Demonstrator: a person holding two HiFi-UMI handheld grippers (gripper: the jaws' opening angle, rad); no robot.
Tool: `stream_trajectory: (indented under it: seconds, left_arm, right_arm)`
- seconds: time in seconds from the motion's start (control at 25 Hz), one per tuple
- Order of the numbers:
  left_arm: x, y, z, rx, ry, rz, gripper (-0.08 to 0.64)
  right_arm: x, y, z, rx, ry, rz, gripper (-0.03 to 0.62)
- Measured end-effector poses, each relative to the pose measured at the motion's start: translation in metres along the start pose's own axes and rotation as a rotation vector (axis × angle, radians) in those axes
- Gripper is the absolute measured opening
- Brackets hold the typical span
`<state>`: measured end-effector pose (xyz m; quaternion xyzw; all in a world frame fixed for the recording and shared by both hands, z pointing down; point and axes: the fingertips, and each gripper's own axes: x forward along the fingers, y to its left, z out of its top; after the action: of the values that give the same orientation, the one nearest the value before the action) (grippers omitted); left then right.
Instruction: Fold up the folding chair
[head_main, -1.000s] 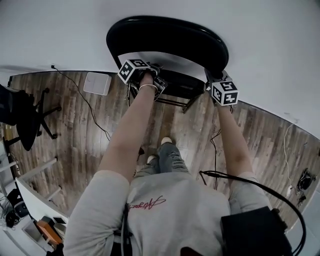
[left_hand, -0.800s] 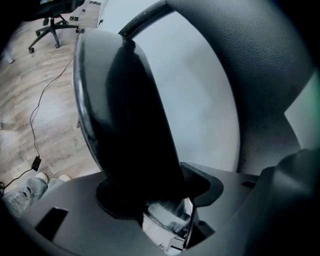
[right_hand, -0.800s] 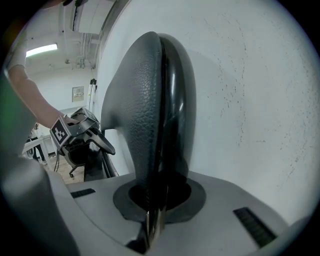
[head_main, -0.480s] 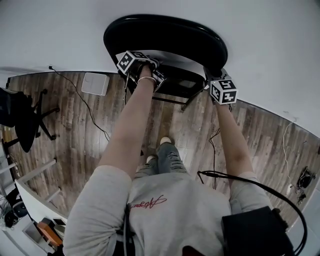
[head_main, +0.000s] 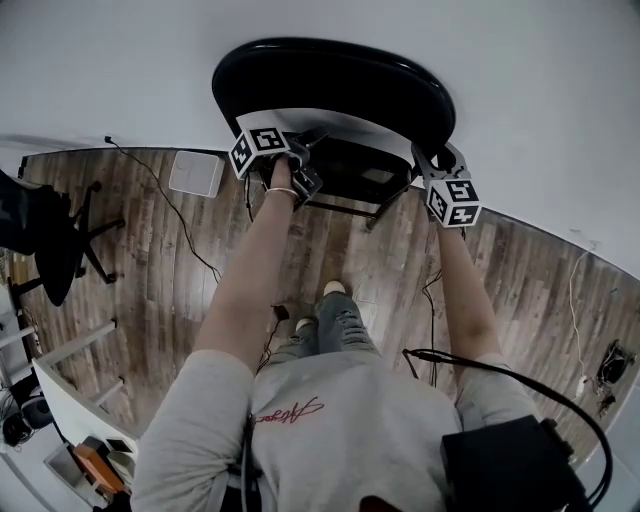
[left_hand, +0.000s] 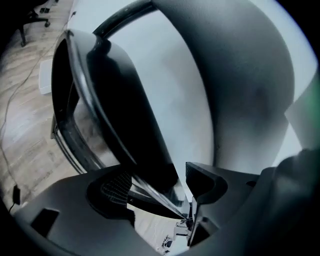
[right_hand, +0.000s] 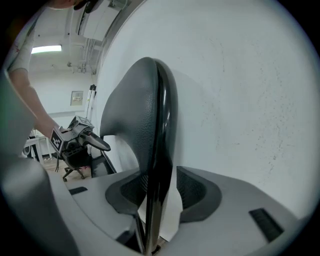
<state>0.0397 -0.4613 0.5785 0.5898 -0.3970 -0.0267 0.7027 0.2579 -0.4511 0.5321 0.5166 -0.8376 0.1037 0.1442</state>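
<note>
The white wall (head_main: 560, 80) fills the top of the head view, and the wood floor (head_main: 150, 270) runs below it. The person, in a grey shirt (head_main: 340, 430), stands facing the wall with both arms stretched forward.

The black chair (head_main: 330, 80) stands on the floor right at the wall, straight ahead of the person. Its rounded padded part is uppermost and its dark frame shows below. In the right gripper view that padded part (right_hand: 145, 100) is seen edge-on and upright, close beside the wall.

A dark swivel chair (head_main: 50, 240) stands well off to the left. A black box (head_main: 510, 465) sits at the person's right side, with a cable looping from it. A white panel (head_main: 196, 172) lies on the floor near the wall, left of the chair.

The left tool (head_main: 308, 140) is at the chair's left edge. Its jaws have just been opening and stand spread (left_hand: 160, 182), with the chair's rim (left_hand: 125, 100) running between them.

The right tool (head_main: 437, 160) is at the chair's right edge. Its jaws have just been opening too. They stand apart (right_hand: 161, 192) with the chair's glossy black tube between them, and a gap shows at the right pad. A thin cable (head_main: 170, 205) trails across the floor on the left.
</note>
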Motion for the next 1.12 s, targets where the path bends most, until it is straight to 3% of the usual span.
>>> stream_trajectory:
  seconds: [0.08,0.24,0.36,0.44,0.56,0.76,0.92,1.04,1.12]
  left_arm:
    - [-0.017,-0.002,0.007,0.051,-0.056,-0.117,0.334]
    - [-0.069,-0.011,0.025,0.086,-0.229,-0.428,0.334]
    - [-0.109,-0.016,0.019,0.177,-0.335,-0.559,0.331]
    - [-0.134,-0.019,0.004,0.279,-0.380,-0.590,0.284]
    - [-0.178,-0.047,-0.028,0.514,-0.474,-0.643,0.158]
    - [-0.258,-0.101,-0.089,0.775,-0.560,-0.732,0.055]
    - [-0.333,-0.119,-0.147,1.057,-0.582,-0.740,0.029]
    - [-0.369,-0.116,-0.183,1.155,-0.588,-0.745,0.017]
    - [-0.386,-0.105,-0.207,1.209,-0.582,-0.705,0.017]
  right_arm:
    - [-0.012,0.001,0.000,-0.008,-0.016,-0.015,0.149]
    - [-0.055,0.003,0.002,-0.014,-0.077,-0.090,0.149]
    - [-0.096,0.021,0.008,-0.003,-0.138,-0.118,0.140]
    - [-0.116,0.047,0.019,-0.010,-0.176,-0.091,0.123]
    - [-0.139,0.099,0.050,-0.060,-0.253,-0.017,0.092]
    - [-0.182,0.192,0.110,-0.154,-0.394,0.064,0.067]
    - [-0.237,0.273,0.138,-0.190,-0.462,0.080,0.044]
    - [-0.269,0.317,0.140,-0.191,-0.472,0.092,0.025]
    - [-0.290,0.345,0.139,-0.196,-0.480,0.103,0.018]
